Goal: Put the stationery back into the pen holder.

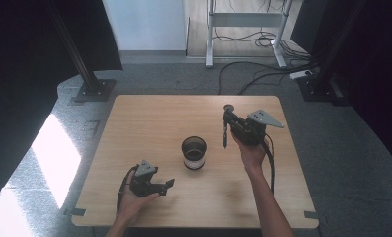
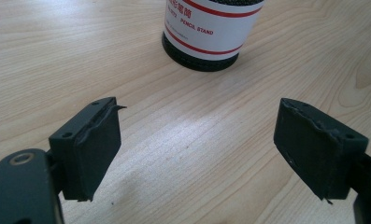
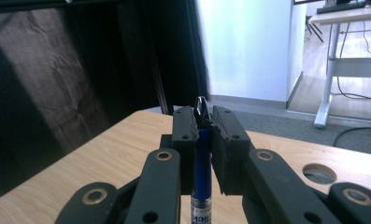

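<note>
The right gripper [image 1: 225, 129] clamps a blue pen [image 3: 202, 163] upright between its fingers, raised beside the pencil stand [image 1: 194, 153] mid-surface, likely for dropping in. The left gripper [image 1: 168, 183] rests nearby, fingers wide and empty.

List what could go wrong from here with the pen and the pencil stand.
1. The right gripper pinches the pen near one end, so it may pivot or slip.
2. The pencil stand stands free while the left gripper is open beside it; a misaimed pen could likely tip it.
</note>
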The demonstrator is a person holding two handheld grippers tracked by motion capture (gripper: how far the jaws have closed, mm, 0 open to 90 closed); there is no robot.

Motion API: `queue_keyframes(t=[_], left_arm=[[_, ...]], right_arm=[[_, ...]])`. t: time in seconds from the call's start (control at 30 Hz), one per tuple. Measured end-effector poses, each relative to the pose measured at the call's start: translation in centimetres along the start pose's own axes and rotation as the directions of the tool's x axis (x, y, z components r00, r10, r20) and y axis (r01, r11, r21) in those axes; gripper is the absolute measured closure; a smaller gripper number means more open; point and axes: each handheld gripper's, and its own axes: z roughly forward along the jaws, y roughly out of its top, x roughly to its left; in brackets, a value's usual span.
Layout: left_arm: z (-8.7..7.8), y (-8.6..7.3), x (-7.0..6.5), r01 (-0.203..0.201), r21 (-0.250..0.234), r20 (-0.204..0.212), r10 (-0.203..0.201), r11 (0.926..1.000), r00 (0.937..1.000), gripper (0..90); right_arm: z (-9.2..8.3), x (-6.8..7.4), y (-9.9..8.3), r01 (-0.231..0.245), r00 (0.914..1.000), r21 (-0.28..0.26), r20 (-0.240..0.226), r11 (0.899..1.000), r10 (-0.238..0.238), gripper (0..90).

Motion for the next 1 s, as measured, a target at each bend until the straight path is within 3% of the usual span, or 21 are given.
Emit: queue_keyframes(t=[0.23, 1.0], left_arm=[[0.1, 0.0, 0.0, -0.001, 0.004, 0.001, 0.001, 1.0000, 1.0000, 15.2], [0.4, -0.1, -0.2, -0.002, 0.019, 0.004, 0.002, 0.9998, 1.0000, 15.2]], right_arm=[[0.3, 1.3, 0.6, 0.003, 0.9995, -0.029, -0.031, 1.000, -0.004, 78.7], [3.0, 5.1, 1.0, 0.024, 0.9930, -0.026, -0.115, 0.999, -0.027, 78.6]])
